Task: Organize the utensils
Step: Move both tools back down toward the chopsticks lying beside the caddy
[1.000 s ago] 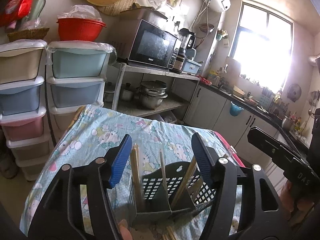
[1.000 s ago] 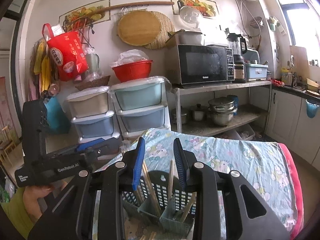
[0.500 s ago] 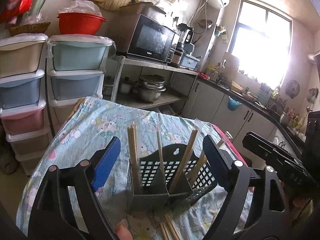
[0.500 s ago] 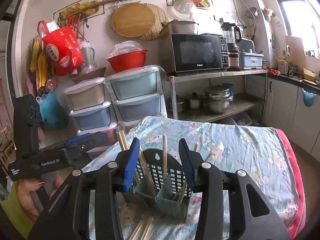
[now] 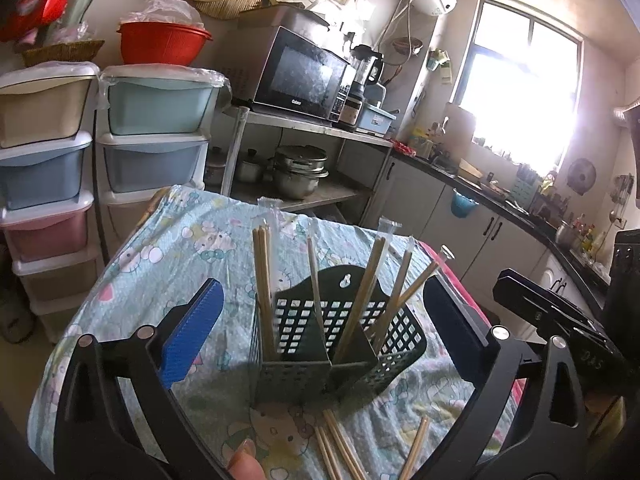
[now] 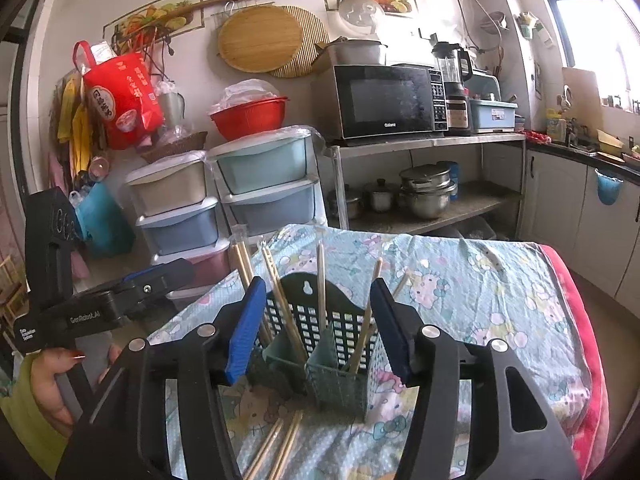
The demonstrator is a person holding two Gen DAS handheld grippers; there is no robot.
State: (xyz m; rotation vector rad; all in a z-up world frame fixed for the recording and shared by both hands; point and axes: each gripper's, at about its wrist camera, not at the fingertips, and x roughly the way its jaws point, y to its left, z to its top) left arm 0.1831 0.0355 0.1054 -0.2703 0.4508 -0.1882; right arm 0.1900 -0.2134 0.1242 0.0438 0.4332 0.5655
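Observation:
A dark green slotted utensil caddy (image 5: 340, 340) (image 6: 336, 344) stands upright on the table with several wooden chopsticks (image 5: 266, 280) (image 6: 320, 284) standing in its compartments. Loose chopsticks (image 5: 340, 448) (image 6: 276, 444) lie flat on the cloth in front of it. My left gripper (image 5: 320, 328) hangs just short of the caddy, its jaws opening wide with nothing pressed between the blue pads. My right gripper (image 6: 318, 328) is also in front of the caddy, its jaws opening; the caddy shows in the gap behind them, untouched. Each gripper shows at the edge of the other's view.
The table wears a light blue cartoon-print cloth (image 5: 168, 264) (image 6: 480, 280) with a red edge on the right. Stacked plastic drawers (image 5: 156, 128) and a metal rack with a microwave (image 6: 384, 100) and pots stand behind. Kitchen counters (image 5: 500, 200) run along the right wall.
Both grippers' jaws have spread apart and pulled back from the caddy, which now stands free between them. More loose chopsticks show on the cloth in front.

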